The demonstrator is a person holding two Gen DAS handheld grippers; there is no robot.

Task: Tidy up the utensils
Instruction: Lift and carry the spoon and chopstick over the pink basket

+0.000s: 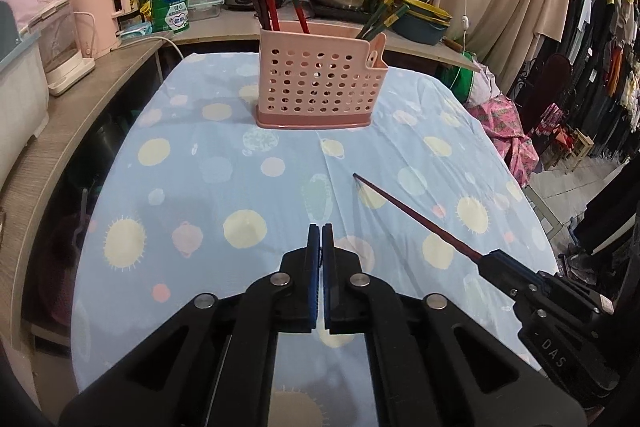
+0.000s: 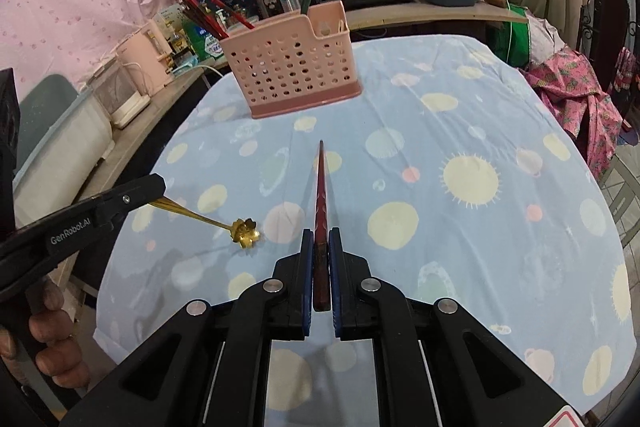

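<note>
Nearest, the right gripper (image 2: 320, 251) is clamped on a dark red lacquered chopstick (image 2: 321, 195), tip pointing forward. The left gripper (image 1: 321, 239) is closed on the thin handle of a gold flower-bowled spoon (image 2: 245, 231), which hangs just over the blue dotted worktop (image 2: 460, 131). Both look mid-carry; next, each must reach the pink perforated plastic utensil caddy (image 1: 320, 83) beyond and be lowered into a compartment.
</note>
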